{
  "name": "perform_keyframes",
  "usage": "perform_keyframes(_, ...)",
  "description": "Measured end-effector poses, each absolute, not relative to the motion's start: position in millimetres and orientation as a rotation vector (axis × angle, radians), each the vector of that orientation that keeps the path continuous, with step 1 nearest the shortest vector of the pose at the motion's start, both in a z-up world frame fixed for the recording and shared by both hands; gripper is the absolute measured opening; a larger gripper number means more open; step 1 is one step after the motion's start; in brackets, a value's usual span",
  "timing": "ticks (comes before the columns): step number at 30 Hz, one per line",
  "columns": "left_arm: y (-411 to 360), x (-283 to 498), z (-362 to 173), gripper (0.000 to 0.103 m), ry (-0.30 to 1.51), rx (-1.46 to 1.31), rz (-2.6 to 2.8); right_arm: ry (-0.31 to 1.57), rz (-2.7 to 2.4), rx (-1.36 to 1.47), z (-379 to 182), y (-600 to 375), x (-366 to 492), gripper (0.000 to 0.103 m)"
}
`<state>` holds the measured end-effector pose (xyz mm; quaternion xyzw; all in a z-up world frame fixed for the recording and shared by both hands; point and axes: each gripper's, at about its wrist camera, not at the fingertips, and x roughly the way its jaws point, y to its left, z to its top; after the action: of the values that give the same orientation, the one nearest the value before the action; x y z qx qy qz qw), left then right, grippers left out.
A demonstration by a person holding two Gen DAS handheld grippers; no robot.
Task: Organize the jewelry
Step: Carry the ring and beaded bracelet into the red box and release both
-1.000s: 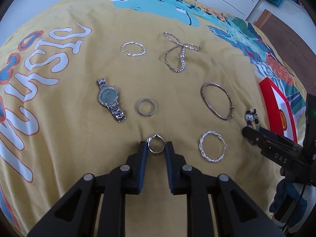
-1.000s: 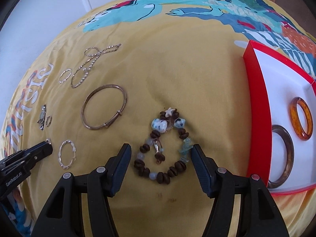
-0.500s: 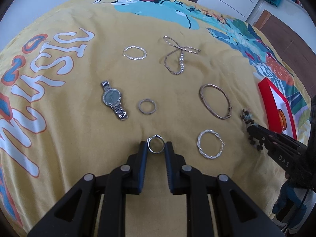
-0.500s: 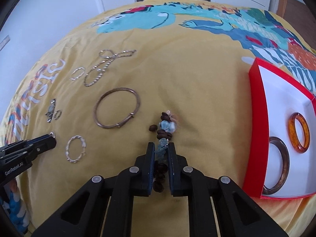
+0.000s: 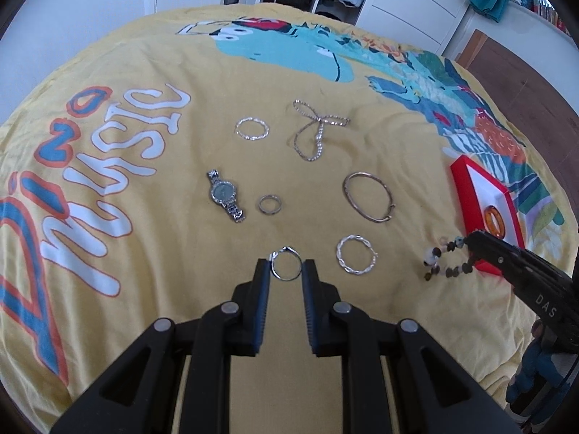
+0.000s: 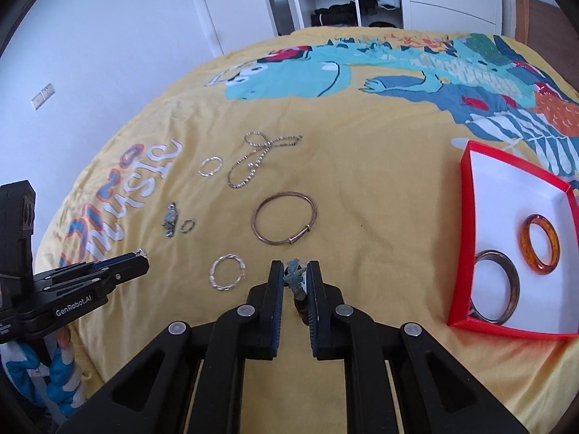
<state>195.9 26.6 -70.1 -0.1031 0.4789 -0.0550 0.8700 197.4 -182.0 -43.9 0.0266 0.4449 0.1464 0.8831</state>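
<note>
pinching a thin silver ring (image 5: 286, 267), the left gripper (image 5: 286, 269) holds it above the bed (image 5: 181, 289); the right gripper (image 6: 296, 278), whose jaws have just been closing, clamps a beaded bracelet (image 5: 446, 261) beside the red tray (image 6: 466, 238) at the bed's right edge

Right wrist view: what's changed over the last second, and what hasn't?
The right tongs have just been closing on the beaded bracelet, which lay flat between open jaws; now pinched, it hangs lifted off the bedspread. Both tongs rose. The left tongs still grip the thin ring. The other jewelry and the red tray stayed put.
</note>
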Motion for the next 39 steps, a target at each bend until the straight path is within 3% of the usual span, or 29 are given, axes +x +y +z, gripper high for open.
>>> perform_keyframes(14, -18.8, 166.8, -15.7, 0.016, 0.918, -0.165, -0.197, 0.806, 0.273, 0.081, 12.8, -221.5, 148.1, 0.012)
perform_keyframes(25, -119.9, 193.5, 13.1, 0.016, 0.881, -0.080, -0.360, 0.708, 0.113, 0.109, 51.8, -325.6, 158.9, 0.012)
perform_keyframes(39, -256.0, 250.1, -25.2, 0.016, 0.948, 0.044, -0.519, 0.797, -0.007, 0.162, -9.4, -414.8, 196.6, 0.012)
